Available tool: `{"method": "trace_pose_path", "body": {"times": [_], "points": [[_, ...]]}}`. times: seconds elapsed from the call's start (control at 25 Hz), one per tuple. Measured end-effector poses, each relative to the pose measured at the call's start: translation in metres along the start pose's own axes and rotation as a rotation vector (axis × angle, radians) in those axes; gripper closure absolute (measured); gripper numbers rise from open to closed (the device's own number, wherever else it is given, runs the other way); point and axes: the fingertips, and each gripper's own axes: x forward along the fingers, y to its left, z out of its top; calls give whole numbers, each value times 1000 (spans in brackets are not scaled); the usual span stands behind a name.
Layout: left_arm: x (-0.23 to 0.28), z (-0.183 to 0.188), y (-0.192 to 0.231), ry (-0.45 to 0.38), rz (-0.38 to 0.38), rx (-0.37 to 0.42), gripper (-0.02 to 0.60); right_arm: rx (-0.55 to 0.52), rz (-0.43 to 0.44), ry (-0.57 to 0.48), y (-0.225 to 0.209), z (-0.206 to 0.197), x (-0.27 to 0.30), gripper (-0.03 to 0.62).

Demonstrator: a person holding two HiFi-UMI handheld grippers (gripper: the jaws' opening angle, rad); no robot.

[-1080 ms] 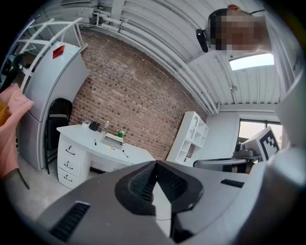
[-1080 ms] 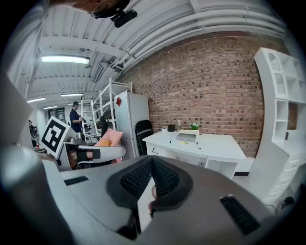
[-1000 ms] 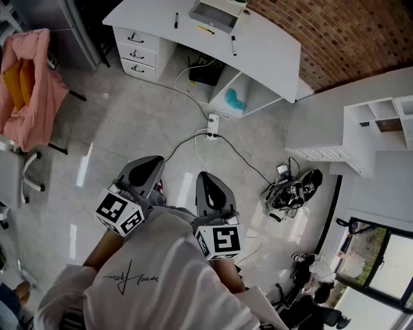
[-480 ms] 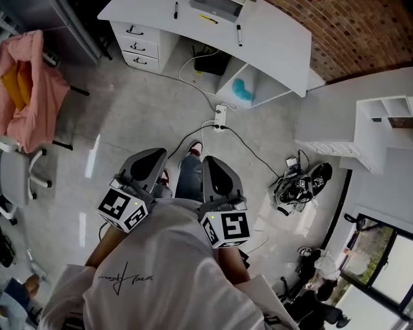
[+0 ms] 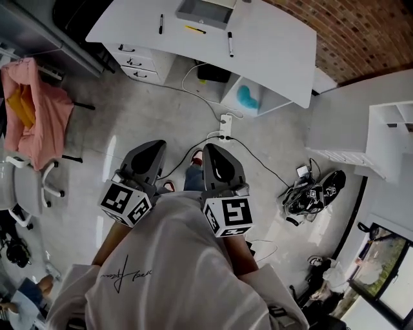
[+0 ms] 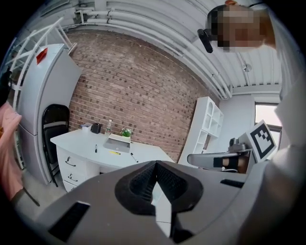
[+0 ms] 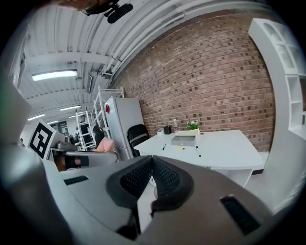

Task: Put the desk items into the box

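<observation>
Left gripper (image 5: 150,149): jaws together, empty
Right gripper (image 5: 214,155): likewise
Marker (image 5: 228,44), box (image 5: 205,11): on surface (image 5: 277,51) — well ahead of both

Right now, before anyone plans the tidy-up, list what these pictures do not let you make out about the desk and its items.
Box: head view, top edge cuts it; both gripper views look from too low to see inside.
Yellow item: too small in every view to identify.
Dark container at the back of the desk: left gripper view, too small to identify.
</observation>
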Motion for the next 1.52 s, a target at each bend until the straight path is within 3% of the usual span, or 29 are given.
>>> {"method": "trace_pose_path", "body": {"times": [0.48,0.76,1.16,1.52], "points": [[84,35,-3,2,44,44,577,35,40,5,-77,15,40,569],[116,48,19,-9,58,13,577,25,43,13,-99,30,70,569],[183,75,95,-26,21,-10,577,-21,38,38,-120,57,162,568],[247,125,180,-10,-17,-33,577,-35,9,78,-132,101,274,568]]}}
